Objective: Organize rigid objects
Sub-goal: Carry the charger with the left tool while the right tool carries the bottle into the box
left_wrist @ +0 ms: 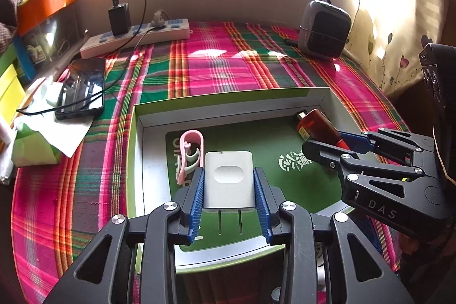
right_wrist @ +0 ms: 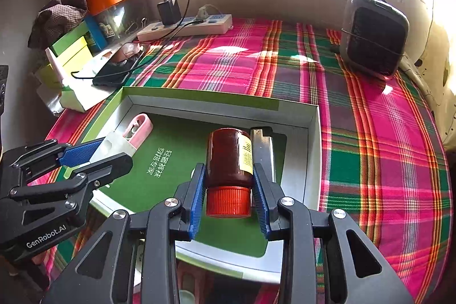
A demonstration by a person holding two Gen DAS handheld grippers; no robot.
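Left gripper (left_wrist: 229, 201): clamped on the white charger (left_wrist: 228, 180), prongs toward the camera, low over the near-left of the box (left_wrist: 228, 97).
Right gripper (right_wrist: 228, 197): clamped on the brown bottle (right_wrist: 228, 158) (red cap toward the camera), over the box's right half, beside a lighter (right_wrist: 263, 152).
Step, as judged: placing both items; next calls for lowering, then letting go.
Obstacles: pink clip (left_wrist: 190, 155) in the box, just left of the charger.
Beyond the box: phone (left_wrist: 81, 88), power strip (left_wrist: 136, 37), heater (left_wrist: 323, 28).
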